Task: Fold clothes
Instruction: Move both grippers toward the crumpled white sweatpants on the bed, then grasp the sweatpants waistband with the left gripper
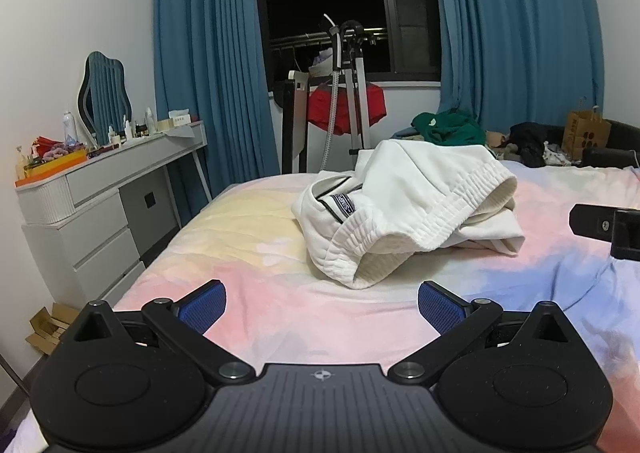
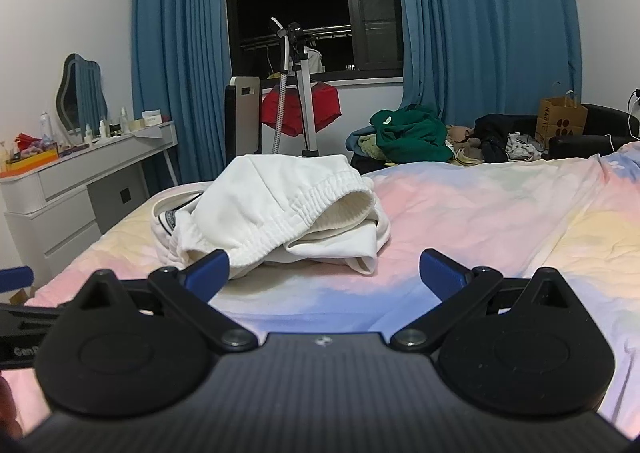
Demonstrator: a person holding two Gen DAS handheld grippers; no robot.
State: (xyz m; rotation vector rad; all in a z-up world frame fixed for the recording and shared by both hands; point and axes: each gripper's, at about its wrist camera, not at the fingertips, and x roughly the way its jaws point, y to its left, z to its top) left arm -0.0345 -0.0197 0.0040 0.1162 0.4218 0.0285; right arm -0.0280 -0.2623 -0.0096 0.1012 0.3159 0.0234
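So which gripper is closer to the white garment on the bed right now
Right, as far as the views show. The right gripper has one fingertip overlapping the white garment; the left gripper sits back with bare bedsheet between.

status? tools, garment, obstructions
Left tool open, empty; right tool open, empty. White garment crumpled on bed, untouched. Nothing blocking approach.

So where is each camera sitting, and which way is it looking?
Left wrist: on the open left gripper, low over the bed, facing the window; the right gripper pokes in.
Right wrist: on the open right gripper, facing likewise.
Shared: the crumpled white clothes and blue curtains.
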